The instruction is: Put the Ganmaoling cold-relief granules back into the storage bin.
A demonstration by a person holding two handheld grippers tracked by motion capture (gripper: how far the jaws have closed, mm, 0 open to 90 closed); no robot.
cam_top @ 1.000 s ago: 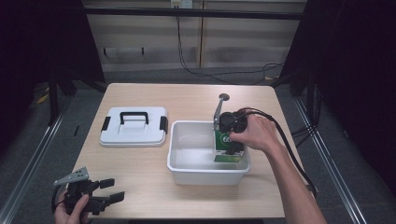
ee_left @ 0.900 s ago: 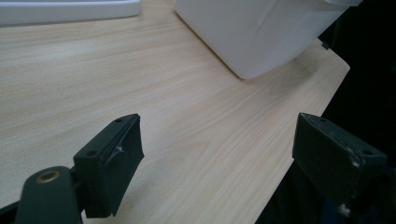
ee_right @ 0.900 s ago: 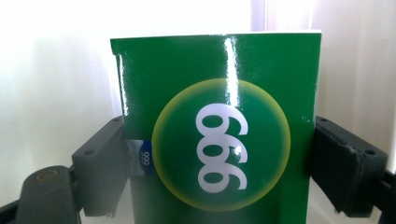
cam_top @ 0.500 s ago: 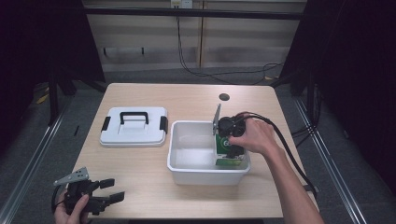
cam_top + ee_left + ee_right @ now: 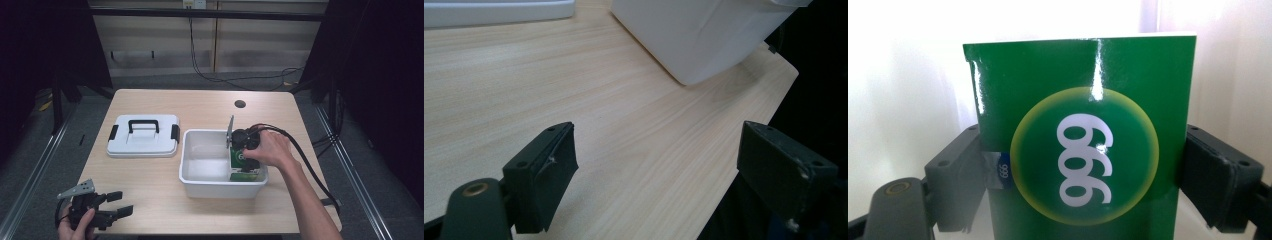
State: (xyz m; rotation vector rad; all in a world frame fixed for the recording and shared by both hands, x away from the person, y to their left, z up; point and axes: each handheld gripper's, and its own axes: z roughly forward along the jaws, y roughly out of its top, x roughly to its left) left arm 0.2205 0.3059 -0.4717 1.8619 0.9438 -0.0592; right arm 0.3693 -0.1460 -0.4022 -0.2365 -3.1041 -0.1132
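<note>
Now, right gripper: closed on a green box, one black jaw pressed to each side of it, as the right gripper view shows.
Green box: glossy, with a yellow-ringed round badge bearing white digits; it stands upright inside the white tub, at the tub's 3 o'clock end, close against the wall there. Whether its base rests on the tub floor cannot be told.
Right hand: wrapped over the gripper body, the forearm coming in from 5 o'clock.
Left gripper: jaws spread wide, nothing between them; it is held low at the table's 7 o'clock corner, pointing toward 3 o'clock.
Left gripper view: bare wood between the jaws, a corner of the white tub at 12 o'clock.
White tub: sits right of the table's centre, toward 4 o'clock.
Lid: white with a black handle and black side clips, lying flat just beside the tub at its 9 o'clock.
Table: light wood, with a dark round hole at 1 o'clock.
</note>
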